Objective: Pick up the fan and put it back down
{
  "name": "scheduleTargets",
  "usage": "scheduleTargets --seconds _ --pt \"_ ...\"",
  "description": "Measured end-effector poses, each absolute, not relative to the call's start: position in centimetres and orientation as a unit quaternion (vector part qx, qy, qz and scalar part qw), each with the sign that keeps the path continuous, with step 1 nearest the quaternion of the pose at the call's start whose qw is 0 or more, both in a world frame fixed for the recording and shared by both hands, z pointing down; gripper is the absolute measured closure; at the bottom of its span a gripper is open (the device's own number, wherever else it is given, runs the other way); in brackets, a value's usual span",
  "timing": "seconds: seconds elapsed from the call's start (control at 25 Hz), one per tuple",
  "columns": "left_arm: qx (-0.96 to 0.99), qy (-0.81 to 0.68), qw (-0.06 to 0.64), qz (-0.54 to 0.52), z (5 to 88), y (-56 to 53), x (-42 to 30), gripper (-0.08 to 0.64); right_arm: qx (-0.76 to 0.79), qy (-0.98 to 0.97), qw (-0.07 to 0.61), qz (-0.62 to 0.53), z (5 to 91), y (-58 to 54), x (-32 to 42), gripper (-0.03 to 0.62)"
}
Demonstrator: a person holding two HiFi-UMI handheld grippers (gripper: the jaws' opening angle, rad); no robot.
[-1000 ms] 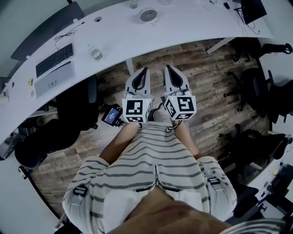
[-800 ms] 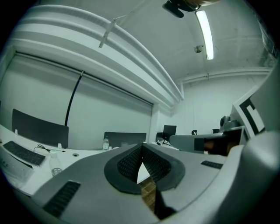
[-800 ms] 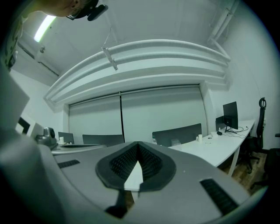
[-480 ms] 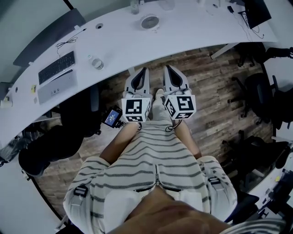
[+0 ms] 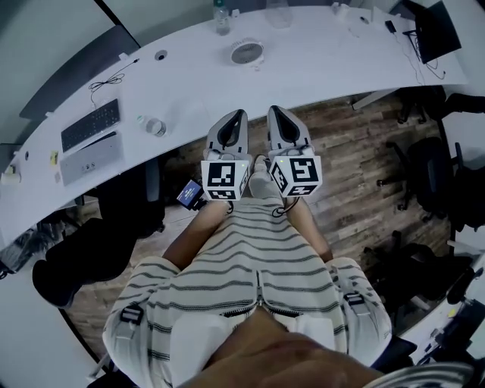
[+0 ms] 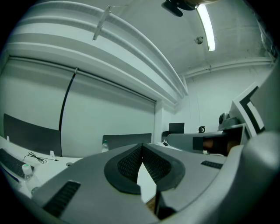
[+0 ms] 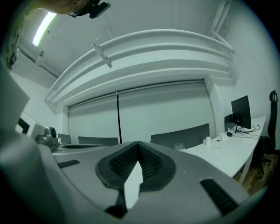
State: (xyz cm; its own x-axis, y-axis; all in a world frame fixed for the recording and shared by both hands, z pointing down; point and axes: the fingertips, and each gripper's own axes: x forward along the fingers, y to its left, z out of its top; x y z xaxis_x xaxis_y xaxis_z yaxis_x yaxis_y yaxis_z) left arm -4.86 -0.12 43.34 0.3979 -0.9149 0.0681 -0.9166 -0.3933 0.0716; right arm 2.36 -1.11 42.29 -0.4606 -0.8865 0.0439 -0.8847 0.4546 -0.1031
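fan waits untouched as both claws close in on the desk

fan (image 5: 247, 52) stands upright on the far part of the curved white desk (image 5: 189, 83), a little left of the line between the two claws. compared with a second ago, the desk edge and the fan sit lower in the head view and nearer the claw tips, so the person has stepped toward them. the approach is under way, but the pick-up has not begun.

left claw (image 5: 237, 115) and right claw (image 5: 276, 111) are held side by side, level and pointing at the desk. each has its jaws pressed together with nothing between them. both will likely have to open before a grasp.

on the desk, a keyboard (image 5: 89, 125) lies at the left, a bottle (image 5: 220, 19) stands just beyond the fan, and a monitor (image 5: 439, 30) is at the far right. below is a wooden floor (image 5: 356, 174), with dark chairs (image 5: 432, 170) at the right.
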Motion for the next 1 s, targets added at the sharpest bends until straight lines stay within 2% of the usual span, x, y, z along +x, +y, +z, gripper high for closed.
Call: scheduleTargets --seconds 0.52,1.0 --pt "0.82 -0.57 0.044 0.016 42.0 -13.3 -1.7 0.554 -0.489 0.87 0.003 -0.064 41.5 -14.1 4.6 0.581" --pt "0.802 -0.594 0.044 0.032 41.7 -19.5 -0.6 0.554 -0.46 0.885 0.007 -0.075 41.4 -20.9 5.1 0.581"
